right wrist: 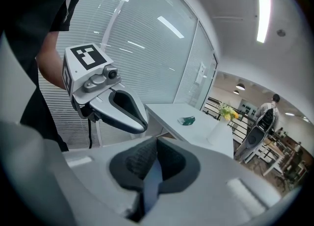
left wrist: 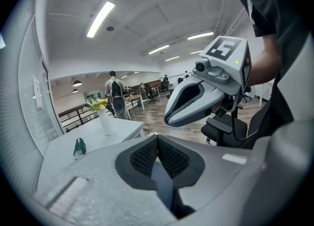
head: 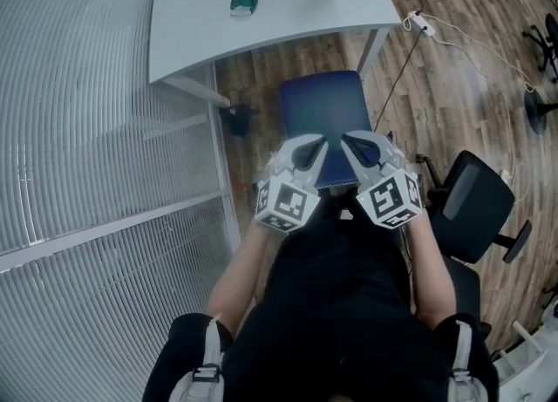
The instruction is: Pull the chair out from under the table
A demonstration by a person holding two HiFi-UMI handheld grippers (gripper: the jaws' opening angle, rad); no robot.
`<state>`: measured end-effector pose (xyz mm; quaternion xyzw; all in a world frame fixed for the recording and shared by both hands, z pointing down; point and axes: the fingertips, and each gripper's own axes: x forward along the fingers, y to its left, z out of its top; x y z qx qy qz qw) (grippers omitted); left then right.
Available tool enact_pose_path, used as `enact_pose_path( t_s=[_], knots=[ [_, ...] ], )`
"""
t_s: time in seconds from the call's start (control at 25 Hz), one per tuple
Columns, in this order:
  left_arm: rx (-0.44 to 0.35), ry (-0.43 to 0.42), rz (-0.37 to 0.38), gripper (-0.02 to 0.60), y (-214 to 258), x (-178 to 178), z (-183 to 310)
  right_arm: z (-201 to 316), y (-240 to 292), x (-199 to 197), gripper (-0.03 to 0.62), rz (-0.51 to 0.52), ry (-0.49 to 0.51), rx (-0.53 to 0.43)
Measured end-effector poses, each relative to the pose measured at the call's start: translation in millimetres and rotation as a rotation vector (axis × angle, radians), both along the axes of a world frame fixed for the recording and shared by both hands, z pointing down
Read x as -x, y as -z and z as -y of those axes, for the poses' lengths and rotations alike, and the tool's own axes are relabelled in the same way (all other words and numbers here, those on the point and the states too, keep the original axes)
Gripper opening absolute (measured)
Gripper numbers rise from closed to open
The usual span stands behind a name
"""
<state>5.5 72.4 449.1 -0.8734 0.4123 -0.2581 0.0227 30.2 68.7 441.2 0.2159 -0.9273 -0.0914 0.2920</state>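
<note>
The chair (head: 321,108), at frame centre below the counter (head: 192,34), is clamped at its back edge by the left hand-held gripper (head: 303,154) and the right hand-held gripper (head: 364,153). So thin a pinch could be lost if jerked.

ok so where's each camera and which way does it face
Head view: on the person's head, looking steeply down at blue chair, white table, left hand-held gripper and right hand-held gripper; forearms and torso show.
Left gripper view: on the left one, looking along its shut jaws over the table into the office; an arm shows.
Right gripper view: on the right one, along its shut jaws toward table and glass wall; an arm shows.
Shared: both gripper views catch the other gripper, vase and green object.
</note>
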Motion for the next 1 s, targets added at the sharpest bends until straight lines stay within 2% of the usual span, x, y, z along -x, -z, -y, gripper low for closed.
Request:
enact_pose_path(
  t_s=[0.28, 0.44, 1.0],
  knots=[
    [-0.005, -0.004, -0.007, 0.011, 0.8, -1.3, 0.5, -2.7, 0.1, 2.2, 0.000, -0.003, 0.027, 0.015],
    [-0.008, -0.001, -0.007, 0.011, 1.7, 0.0, 1.2, 0.0, 3.8, 0.7, -0.002, 0.042, 0.016, 0.017],
    [0.000, 0.010, -0.013, 0.011, 0.2, 3.4, 0.9, 3.3, 5.9, -4.9, -0.002, 0.031, -0.005, 0.013]
  ],
)
